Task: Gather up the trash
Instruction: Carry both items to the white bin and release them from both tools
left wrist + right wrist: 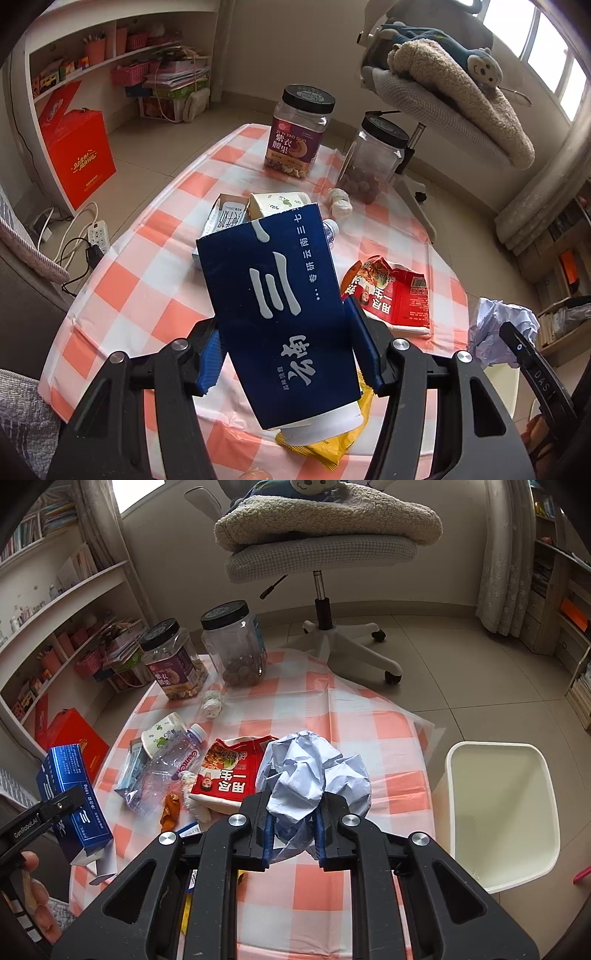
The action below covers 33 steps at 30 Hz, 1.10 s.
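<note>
Your right hand-held gripper [291, 834] pinches the crumpled pale-blue paper ball [314, 771] above the checked tabletop [369, 738]; the cream plastic bin [498, 812] sits just to its right. Your left hand-held gripper [284, 354] clamps the dark-blue carton [273, 295], farther off.

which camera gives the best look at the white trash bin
The right wrist view: the white bin stands whole and open-topped on the floor beside the table. The left wrist view shows no clear sight of it.

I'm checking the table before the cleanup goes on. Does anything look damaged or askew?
Yes. The blue carton in the left gripper is tilted, its bottom flap hanging open. The red wrapper lies torn open on the tablecloth.
</note>
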Motion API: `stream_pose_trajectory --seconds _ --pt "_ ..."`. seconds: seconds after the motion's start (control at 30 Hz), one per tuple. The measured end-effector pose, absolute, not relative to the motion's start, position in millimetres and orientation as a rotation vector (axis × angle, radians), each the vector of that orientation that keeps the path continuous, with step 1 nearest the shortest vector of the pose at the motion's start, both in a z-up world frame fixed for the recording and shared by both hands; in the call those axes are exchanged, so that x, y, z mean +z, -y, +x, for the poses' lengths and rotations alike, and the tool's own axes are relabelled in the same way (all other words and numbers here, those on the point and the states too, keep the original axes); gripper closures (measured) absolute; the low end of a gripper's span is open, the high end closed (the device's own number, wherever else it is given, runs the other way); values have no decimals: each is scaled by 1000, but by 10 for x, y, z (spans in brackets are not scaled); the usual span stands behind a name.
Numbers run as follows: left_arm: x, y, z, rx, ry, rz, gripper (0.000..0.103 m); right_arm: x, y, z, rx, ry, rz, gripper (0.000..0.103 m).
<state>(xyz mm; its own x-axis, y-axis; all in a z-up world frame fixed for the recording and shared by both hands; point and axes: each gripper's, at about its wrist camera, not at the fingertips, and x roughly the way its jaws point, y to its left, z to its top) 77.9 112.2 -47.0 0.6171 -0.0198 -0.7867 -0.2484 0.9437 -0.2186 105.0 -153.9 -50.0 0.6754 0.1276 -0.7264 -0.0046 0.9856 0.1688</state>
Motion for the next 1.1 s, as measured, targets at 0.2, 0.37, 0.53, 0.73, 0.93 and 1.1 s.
stream_pose_trajectory --seconds 0.2,0.37,0.53,0.73,0.93,1.1 --pt "-464 -928 805 95 -887 -314 45 -424 1996 993 -41 -789 184 87" --pt "-471 -735 832 65 -882 -298 45 -417 2411 936 -140 -786 220 87" --pt "-480 -518 854 27 -878 -289 45 -422 2817 860 -250 -792 238 87" --pt "-499 -62 867 -53 -873 -250 45 -467 3317 753 -382 -810 301 52" --pt "-477 547 824 -159 -853 -204 45 -325 3728 535 -485 -734 363 20" --pt "-506 1155 831 -229 -868 -133 44 -235 4029 390 -530 -683 418 13"
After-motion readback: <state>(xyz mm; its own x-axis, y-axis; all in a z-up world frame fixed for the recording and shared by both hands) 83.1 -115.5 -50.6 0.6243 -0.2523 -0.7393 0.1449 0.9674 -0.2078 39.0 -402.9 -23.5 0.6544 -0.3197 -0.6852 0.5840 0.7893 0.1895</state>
